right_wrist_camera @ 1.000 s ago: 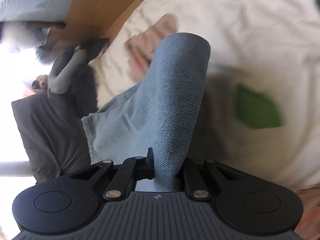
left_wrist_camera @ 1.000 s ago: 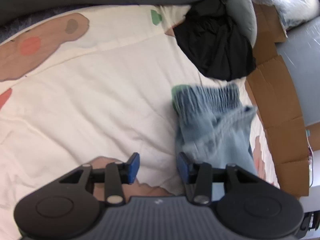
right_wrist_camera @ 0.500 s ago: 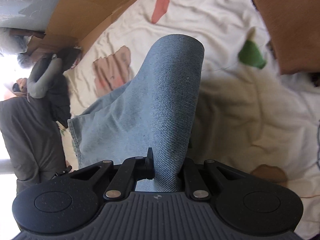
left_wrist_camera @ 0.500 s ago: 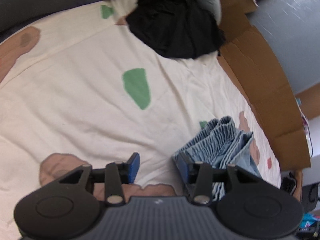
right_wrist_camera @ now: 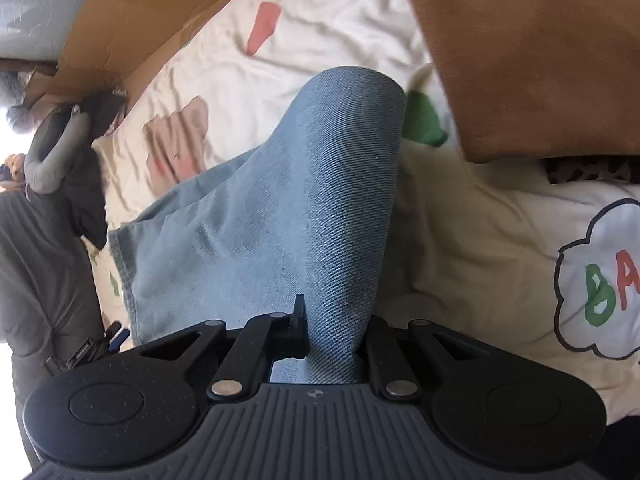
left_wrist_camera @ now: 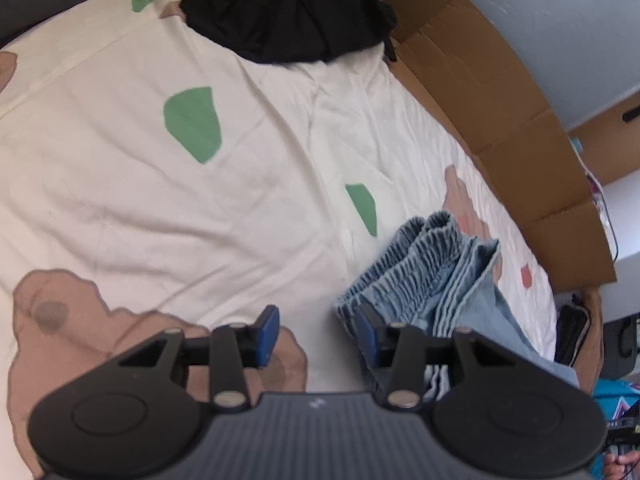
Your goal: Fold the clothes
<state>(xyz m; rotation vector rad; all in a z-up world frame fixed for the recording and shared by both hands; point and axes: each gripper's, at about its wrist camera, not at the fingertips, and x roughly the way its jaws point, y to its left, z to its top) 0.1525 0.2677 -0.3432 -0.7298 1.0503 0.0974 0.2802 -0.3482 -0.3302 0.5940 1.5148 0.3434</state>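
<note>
A pair of light blue denim shorts [left_wrist_camera: 436,280] with a gathered elastic waistband lies bunched on the cream patterned bedsheet [left_wrist_camera: 120,208], low on the right of the left wrist view. My left gripper [left_wrist_camera: 316,332] is open with blue pads, its right finger just touching the waistband's edge, nothing between the fingers. In the right wrist view my right gripper [right_wrist_camera: 332,328] is shut on a thick fold of the denim shorts [right_wrist_camera: 304,216], which rises up from the jaws and drapes down to the left.
A black garment pile [left_wrist_camera: 288,4] sits at the bed's far end. Flattened cardboard [left_wrist_camera: 512,120] lines the right side of the bed. A brown cloth [right_wrist_camera: 532,56] and a white printed fabric [right_wrist_camera: 600,280] lie to the right. A person in dark clothes [right_wrist_camera: 44,216] stands at left.
The shorts have dropped from mid-view to the lower right of the left wrist view, and the left gripper has swung over the sheet. The right gripper keeps its hold while the bed behind shifts.
</note>
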